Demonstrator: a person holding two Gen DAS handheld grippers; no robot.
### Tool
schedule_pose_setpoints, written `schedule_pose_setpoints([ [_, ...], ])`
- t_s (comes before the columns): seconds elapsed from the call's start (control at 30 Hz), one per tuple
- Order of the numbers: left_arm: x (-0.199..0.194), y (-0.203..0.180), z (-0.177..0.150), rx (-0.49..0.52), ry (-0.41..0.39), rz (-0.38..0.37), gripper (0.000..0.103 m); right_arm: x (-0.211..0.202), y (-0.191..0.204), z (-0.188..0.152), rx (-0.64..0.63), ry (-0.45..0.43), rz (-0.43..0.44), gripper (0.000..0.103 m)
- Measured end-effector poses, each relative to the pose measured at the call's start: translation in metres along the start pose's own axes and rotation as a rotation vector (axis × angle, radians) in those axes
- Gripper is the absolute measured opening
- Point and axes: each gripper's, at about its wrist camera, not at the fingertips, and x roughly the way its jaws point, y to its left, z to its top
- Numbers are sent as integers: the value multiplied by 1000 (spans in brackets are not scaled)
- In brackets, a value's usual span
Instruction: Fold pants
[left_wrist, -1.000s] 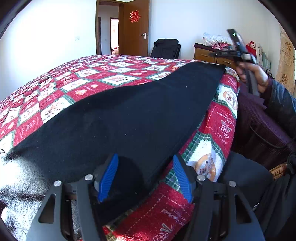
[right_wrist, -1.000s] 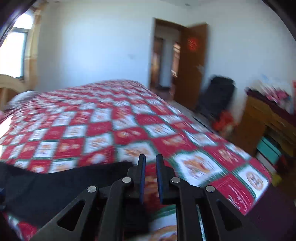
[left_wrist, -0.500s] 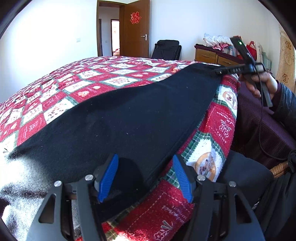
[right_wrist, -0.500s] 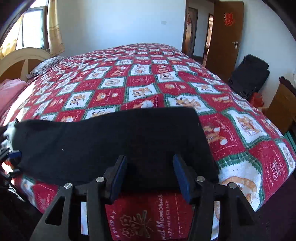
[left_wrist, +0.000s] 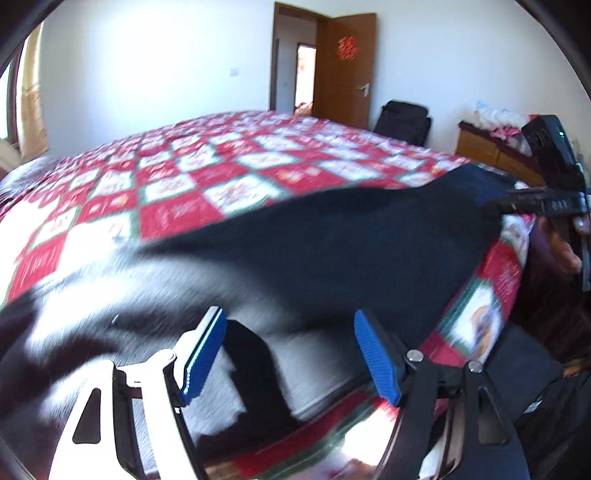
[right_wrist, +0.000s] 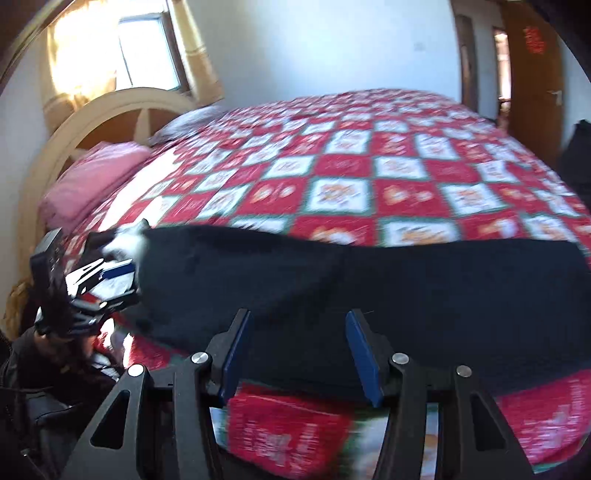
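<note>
Long black fabric pants lay across the red patchwork quilt — left gripper just opening wider, right gripper gaping, both empty.

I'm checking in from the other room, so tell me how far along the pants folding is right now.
Early stage. Done: the black pants lie spread in a long strip along the near edge of the red patchwork bedspread. In hand: nothing yet; the left claw and right claw both hang open over the fabric, jaws just widened, pads not pressing on it. Left: gripping the pants and making the folds; none shows yet.
</note>
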Motion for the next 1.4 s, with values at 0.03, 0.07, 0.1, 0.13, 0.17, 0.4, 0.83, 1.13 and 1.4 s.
schedule_pose_setpoints([
  [0.03, -1, 0, -3, 12, -8, 1, 75, 13, 2, -6, -7, 63, -30, 54],
  [0.07, -3, -1, -6, 26, -10, 2, 77, 21, 1, -10, -12, 98, -51, 54],
  [0.1, -3, -4, -8, 43, -5, 3, 78, 22, 2, -16, -20, 110, -50, 54],
  [0.13, -4, -5, -9, 62, -4, 6, 81, 18, 3, -17, -26, 108, -50, 54],
  [0.17, -5, -6, -11, 77, -2, 5, 84, 14, 4, -18, -23, 111, -49, 54],
  [0.4, -11, -1, -8, 63, -9, 0, 87, 10, 37, -4, -67, 30, 13, 54],
  [0.83, -33, 69, -28, -84, -18, 118, 88, 53, 99, 53, -191, 115, 131, 55],
  [1.13, -32, 60, -37, -51, -25, 132, 100, 139, 156, 152, 11, 125, 335, 55],
  [1.4, -37, 68, -38, -116, -21, 31, 101, 225, 191, 174, 190, 281, 427, 51],
])
